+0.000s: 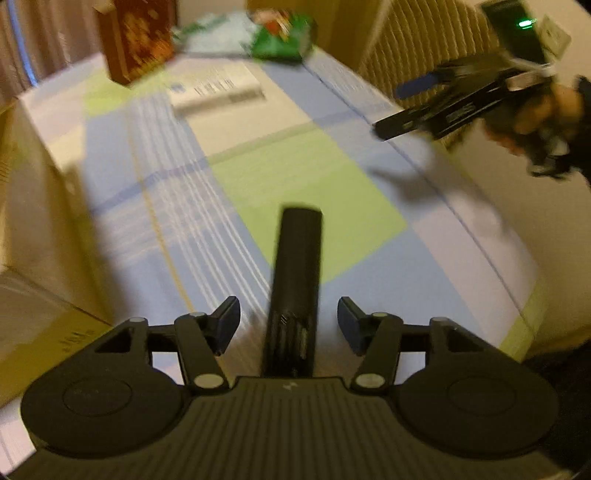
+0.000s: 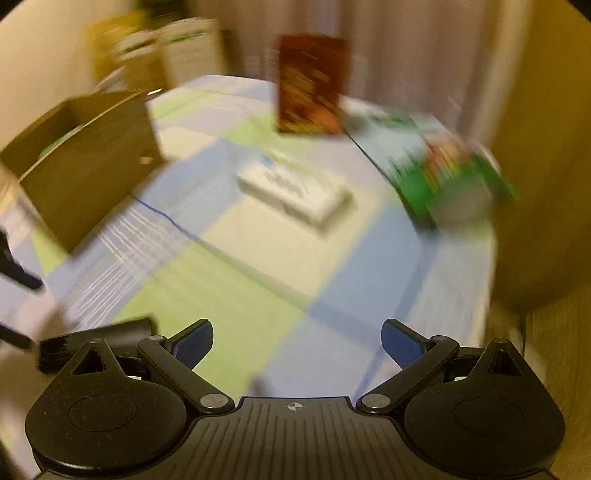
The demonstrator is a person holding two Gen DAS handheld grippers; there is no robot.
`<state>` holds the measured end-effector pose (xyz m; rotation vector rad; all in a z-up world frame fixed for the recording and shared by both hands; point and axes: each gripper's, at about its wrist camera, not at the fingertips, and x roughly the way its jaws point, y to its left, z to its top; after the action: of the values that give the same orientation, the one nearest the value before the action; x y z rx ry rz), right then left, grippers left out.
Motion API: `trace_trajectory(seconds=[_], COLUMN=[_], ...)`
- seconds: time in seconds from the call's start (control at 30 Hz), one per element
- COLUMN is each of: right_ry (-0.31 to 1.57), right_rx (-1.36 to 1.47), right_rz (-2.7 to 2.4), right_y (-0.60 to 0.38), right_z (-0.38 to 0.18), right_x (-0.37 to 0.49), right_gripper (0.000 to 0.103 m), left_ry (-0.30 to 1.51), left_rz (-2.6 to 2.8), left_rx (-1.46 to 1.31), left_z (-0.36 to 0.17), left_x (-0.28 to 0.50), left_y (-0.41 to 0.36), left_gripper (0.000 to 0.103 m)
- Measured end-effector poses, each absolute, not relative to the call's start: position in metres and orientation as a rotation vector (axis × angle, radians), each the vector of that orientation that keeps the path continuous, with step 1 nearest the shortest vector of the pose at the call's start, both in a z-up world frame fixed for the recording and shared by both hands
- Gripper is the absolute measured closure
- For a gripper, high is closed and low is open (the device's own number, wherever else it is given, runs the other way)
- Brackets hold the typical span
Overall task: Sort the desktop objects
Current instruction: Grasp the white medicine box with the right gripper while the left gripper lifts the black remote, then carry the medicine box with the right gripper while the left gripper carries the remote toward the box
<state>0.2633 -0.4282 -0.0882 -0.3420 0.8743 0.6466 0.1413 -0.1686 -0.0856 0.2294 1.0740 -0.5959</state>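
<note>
A long black remote (image 1: 295,280) lies on the checked tablecloth (image 1: 354,177), pointing away from me. My left gripper (image 1: 289,325) is open, one finger on each side of the remote's near end with a gap on both sides. My right gripper (image 1: 400,107), held by a hand, hovers over the table's right edge. In the right wrist view the right gripper (image 2: 297,343) is open over the tablecloth (image 2: 236,314) with nothing between its fingers, and the remote (image 2: 110,334) shows at lower left. Both views are motion-blurred.
A white flat box (image 1: 218,88) (image 2: 295,192) lies mid-table. A red-brown box (image 1: 136,40) (image 2: 310,85) stands at the far side beside a green packet (image 1: 284,33) (image 2: 450,177). An open cardboard box (image 2: 85,158) (image 1: 37,332) sits on the left.
</note>
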Motion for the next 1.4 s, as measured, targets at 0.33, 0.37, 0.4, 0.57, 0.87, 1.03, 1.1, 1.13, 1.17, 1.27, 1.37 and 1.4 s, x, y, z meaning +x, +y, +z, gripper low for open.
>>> trace_trajectory(seconds=[0.33, 0.37, 0.4, 0.57, 0.87, 1.03, 1.1, 1.13, 1.17, 1.27, 1.37, 1.4], right_ry=[0.836, 0.843, 0.853, 0.955, 1.07, 1.134, 1.151, 1.164, 1.177, 1.2, 1.207, 1.204], right_rx=[-0.637, -0.667, -0.69, -0.682, -0.577, -0.458, -0.413, -0.383, -0.354, -0.265, -0.176, -0.167], right_rz=[0.957, 0.972, 0.985, 1.027, 0.879, 0.731, 0.652, 0.617, 0.581, 0.5, 0.447, 0.437], right_y=[-0.342, -0.334, -0.328, -0.313, -0.347, -0.389, -0.405, -0.412, -0.418, -0.429, -0.429, -0.427], right_z=[-0.12, -0.127, -0.134, -0.159, -0.156, -0.157, -0.155, -0.154, -0.152, -0.149, -0.147, -0.146], right_x=[0.385, 0.395, 0.402, 0.434, 0.392, 0.32, 0.277, 0.257, 0.236, 0.182, 0.142, 0.133], right_gripper=[0.003, 0.003, 0.003, 0.003, 0.031, 0.031, 0.031, 0.031, 0.031, 0.03, 0.03, 0.03], left_ry=[1.054, 1.062, 1.07, 1.105, 1.121, 1.12, 1.114, 1.111, 1.106, 1.1, 1.101, 1.107], left_rz=[-0.376, -0.358, -0.34, -0.275, -0.35, -0.47, -0.524, -0.548, -0.569, -0.61, -0.619, -0.615], left_rx=[0.117, 0.106, 0.095, 0.066, 0.087, 0.157, 0.206, 0.233, 0.257, 0.32, 0.389, 0.402], left_z=[-0.053, -0.055, -0.056, -0.064, -0.073, -0.086, -0.092, -0.095, -0.099, -0.112, -0.127, -0.132], left_x=[0.129, 0.127, 0.125, 0.116, 0.119, 0.128, 0.131, 0.132, 0.135, 0.141, 0.148, 0.151], left_y=[-0.134, -0.131, -0.128, -0.119, -0.132, -0.157, -0.17, -0.176, -0.182, -0.199, -0.214, -0.217], left_gripper=[0.043, 0.043, 0.043, 0.043, 0.043, 0.043, 0.043, 0.043, 0.043, 0.046, 0.05, 0.051])
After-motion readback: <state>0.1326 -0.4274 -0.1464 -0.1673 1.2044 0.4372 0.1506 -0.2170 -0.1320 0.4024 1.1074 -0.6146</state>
